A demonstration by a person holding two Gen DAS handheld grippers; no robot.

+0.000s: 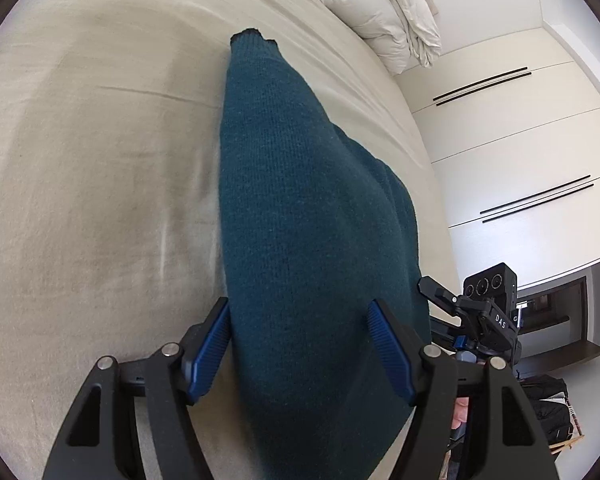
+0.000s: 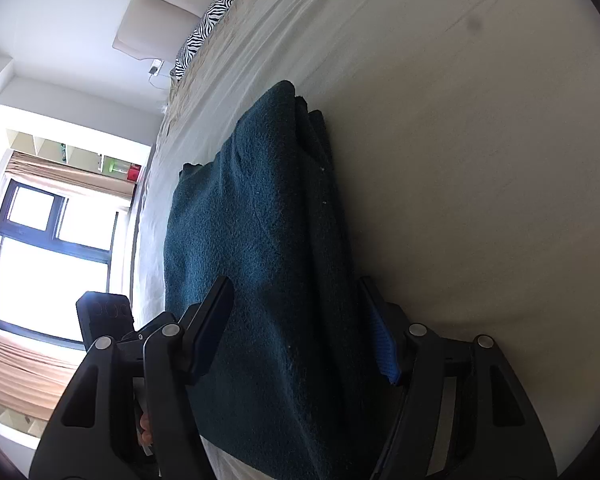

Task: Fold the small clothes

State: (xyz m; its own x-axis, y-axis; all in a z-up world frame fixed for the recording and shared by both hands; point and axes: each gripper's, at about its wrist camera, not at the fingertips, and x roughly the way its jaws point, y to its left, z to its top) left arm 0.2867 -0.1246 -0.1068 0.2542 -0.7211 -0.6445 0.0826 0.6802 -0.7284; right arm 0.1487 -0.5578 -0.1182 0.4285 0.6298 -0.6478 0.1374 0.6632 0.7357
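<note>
1. The teal knit garment (image 1: 300, 208) is lying on the beige bed sheet (image 1: 92, 168), its long axis running straight away from both claws.
2. The left gripper (image 1: 300, 344) and right gripper (image 2: 300, 328) are each straddling its near edge, jaws spread, not pinching.
3. Counting: one garment, two grippers.

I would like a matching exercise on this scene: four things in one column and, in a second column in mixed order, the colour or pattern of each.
Things:
1. sweater
2. bed sheet
3. pillow
4. duvet

Colour or pattern:
A. white, bunched up
B. dark teal knit
C. black and white zebra stripes
D. plain beige

Pairs: 1-B, 2-D, 3-C, 4-A
</note>
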